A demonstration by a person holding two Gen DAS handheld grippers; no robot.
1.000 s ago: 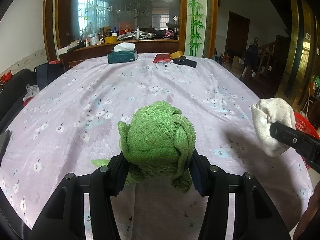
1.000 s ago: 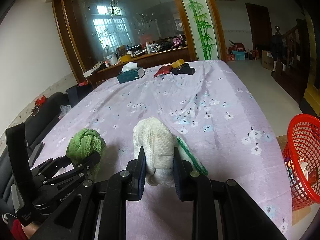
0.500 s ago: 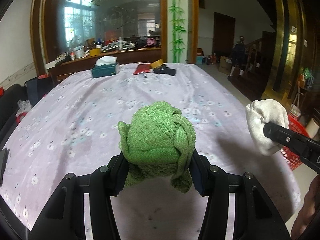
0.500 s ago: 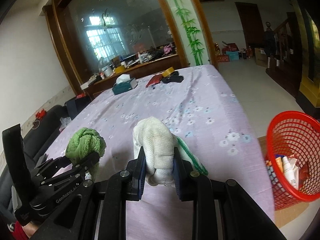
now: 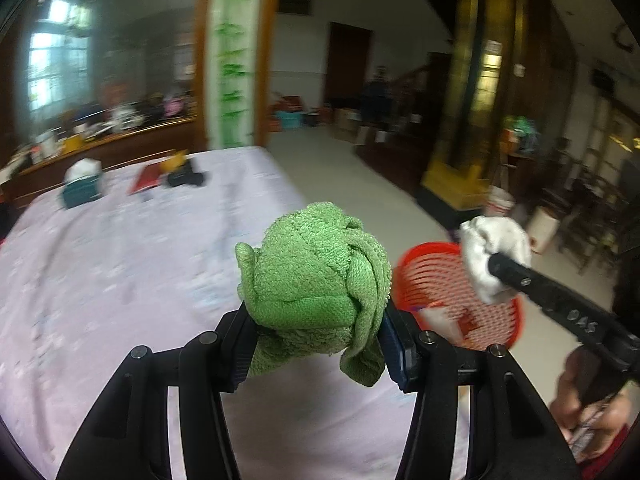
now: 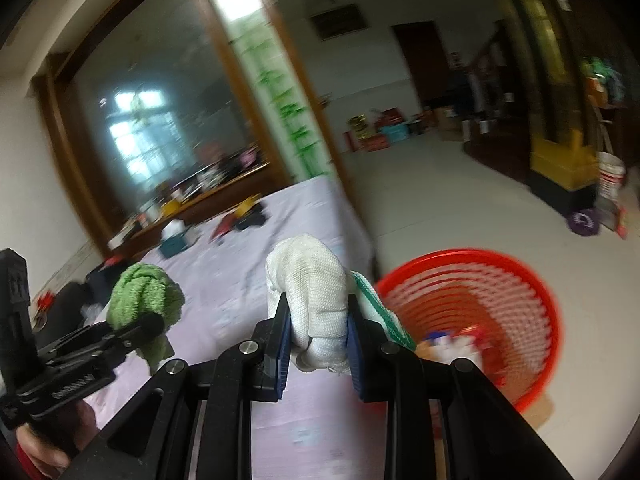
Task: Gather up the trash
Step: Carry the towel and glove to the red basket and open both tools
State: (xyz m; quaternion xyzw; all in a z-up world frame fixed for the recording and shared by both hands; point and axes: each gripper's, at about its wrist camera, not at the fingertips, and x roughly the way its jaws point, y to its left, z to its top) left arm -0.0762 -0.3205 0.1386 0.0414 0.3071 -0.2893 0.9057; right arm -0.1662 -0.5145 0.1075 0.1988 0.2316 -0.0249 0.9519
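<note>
A balled-up green towel (image 5: 316, 276) bulges between the blue pads of my left gripper (image 5: 318, 340), which is shut on it above the table's right edge. My right gripper (image 6: 318, 340) is shut on a bunched white work glove (image 6: 316, 300) with a green-striped cuff. Each gripper shows in the other's view: the glove (image 5: 494, 258) at the right, the towel (image 6: 142, 298) at the left. A red mesh basket (image 6: 516, 280) stands on the floor just right of the table, with some trash in it; in the left wrist view the basket (image 5: 440, 276) lies behind the towel and glove.
The table (image 5: 120, 264) wears a lilac flowered cloth. At its far end sit a teal tissue box (image 5: 82, 190), a red packet (image 5: 144, 180) and a black item (image 5: 186, 176). Pale floor (image 6: 460, 200) opens to the right, with a white bucket (image 6: 610, 176) and boxes beyond. A hand (image 5: 596, 420) grips the right handle.
Both grippers have swung right and risen with their cloths still clamped. The view has left the table's middle; the red basket now sits close ahead, and the background is motion-blurred.
</note>
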